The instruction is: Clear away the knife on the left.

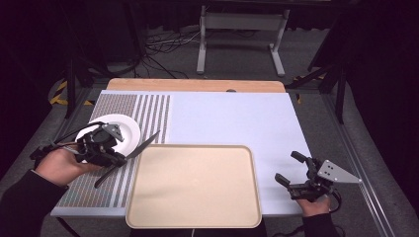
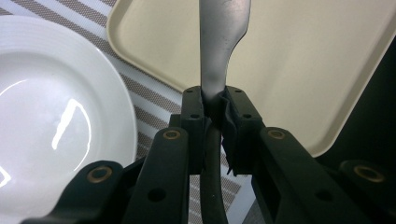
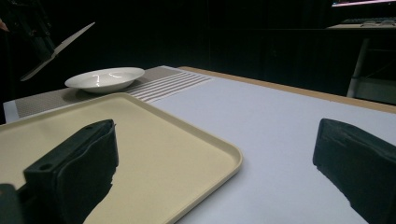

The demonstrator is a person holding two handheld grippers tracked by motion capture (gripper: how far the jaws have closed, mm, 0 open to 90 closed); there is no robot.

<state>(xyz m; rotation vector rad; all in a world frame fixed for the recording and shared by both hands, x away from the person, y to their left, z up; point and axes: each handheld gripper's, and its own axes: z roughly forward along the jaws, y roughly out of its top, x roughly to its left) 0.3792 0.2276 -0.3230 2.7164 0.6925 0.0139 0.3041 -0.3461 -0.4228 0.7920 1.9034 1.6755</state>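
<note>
Steel knife clamped in left gripper fingers, blade over beige tray's left edge, near white plate. Right gripper wide, empty. Might pivot, slip: narrow grip at the neck.

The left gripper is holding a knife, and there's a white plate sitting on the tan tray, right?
Not quite. The left gripper does hold the knife, but the white plate sits on the striped mat beside the tan tray, not on it. The high view shows this; the tray has nothing on it.
</note>
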